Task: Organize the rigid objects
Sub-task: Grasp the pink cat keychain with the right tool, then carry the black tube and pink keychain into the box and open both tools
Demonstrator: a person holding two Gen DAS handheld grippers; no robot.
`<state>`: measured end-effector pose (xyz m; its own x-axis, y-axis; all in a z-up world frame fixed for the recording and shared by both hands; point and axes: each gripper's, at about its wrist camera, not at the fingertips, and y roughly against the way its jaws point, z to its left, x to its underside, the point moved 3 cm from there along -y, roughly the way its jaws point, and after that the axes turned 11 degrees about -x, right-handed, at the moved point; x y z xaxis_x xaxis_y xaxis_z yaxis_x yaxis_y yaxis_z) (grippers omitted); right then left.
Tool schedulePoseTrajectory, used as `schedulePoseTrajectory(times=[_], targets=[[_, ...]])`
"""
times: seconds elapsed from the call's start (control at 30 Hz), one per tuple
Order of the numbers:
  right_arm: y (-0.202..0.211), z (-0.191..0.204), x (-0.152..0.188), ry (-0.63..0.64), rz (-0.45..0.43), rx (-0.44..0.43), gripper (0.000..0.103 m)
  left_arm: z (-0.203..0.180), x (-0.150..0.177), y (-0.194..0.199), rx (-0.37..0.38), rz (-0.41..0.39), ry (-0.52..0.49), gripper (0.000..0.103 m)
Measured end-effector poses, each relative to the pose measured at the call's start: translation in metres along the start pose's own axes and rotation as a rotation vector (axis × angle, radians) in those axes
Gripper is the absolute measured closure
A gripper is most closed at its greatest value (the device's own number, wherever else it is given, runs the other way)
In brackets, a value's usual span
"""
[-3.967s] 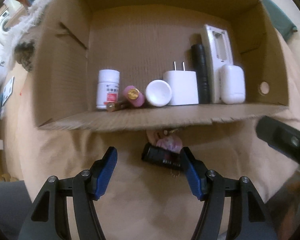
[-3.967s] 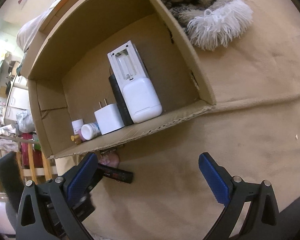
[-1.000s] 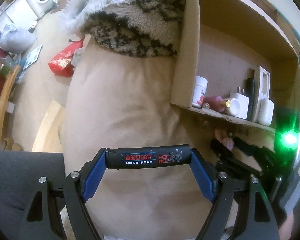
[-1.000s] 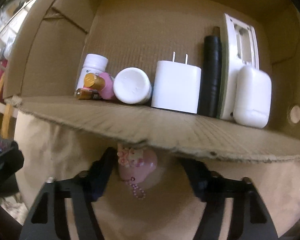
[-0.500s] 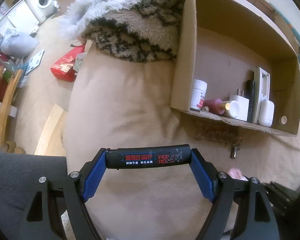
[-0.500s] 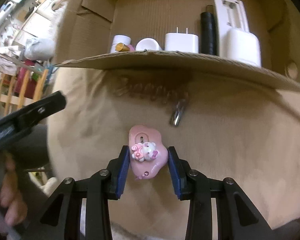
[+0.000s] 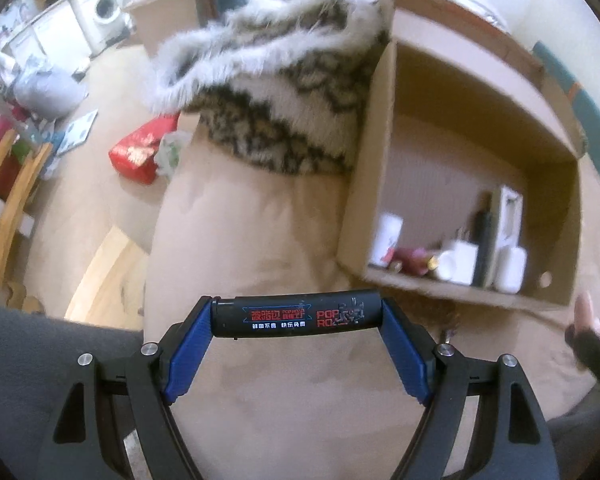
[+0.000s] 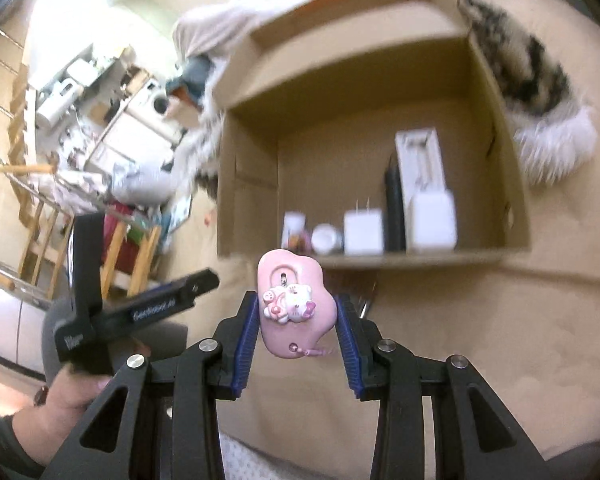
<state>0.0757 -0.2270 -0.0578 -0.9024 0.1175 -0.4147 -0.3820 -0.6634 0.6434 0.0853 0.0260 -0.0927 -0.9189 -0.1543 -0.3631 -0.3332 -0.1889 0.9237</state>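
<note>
I note a furry patterned blanket [image 7: 284, 92] lying against the box's outer wall on the tan cover [image 7: 260, 240]. Beyond, on the floor, I see a red packet [image 7: 138, 152], wooden chairs [image 7: 8, 184] and a washing machine [image 7: 106, 10].

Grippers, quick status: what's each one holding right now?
Left gripper: shut on the black tube, gripped end to end.
Right gripper: shut on the pink charm.

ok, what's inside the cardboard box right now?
Along the cardboard box's near wall: white bottle, round white lid, wall charger, black stick, white remote, white case. The wall hides their bases; something pink between bottle and lid is unclear.
</note>
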Motion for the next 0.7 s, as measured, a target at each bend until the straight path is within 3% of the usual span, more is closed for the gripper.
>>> schedulePoseTrajectory(times=[0.37, 0.57, 0.7], targets=[[0.012, -0.013, -0.044, 0.019, -0.059, 0.038, 0.063, -0.050, -0.048, 0.030, 0.100, -0.076, -0.100, 0.024], [0.000, -0.031, -0.064, 0.010, -0.073, 0.092, 0.063, -0.089, -0.063, 0.022, 0.104, -0.099, -0.206, 0.024], [-0.010, -0.047, -0.072, -0.010, -0.077, 0.129, 0.063, -0.106, -0.067, 0.003, 0.100, -0.058, -0.221, 0.024]])
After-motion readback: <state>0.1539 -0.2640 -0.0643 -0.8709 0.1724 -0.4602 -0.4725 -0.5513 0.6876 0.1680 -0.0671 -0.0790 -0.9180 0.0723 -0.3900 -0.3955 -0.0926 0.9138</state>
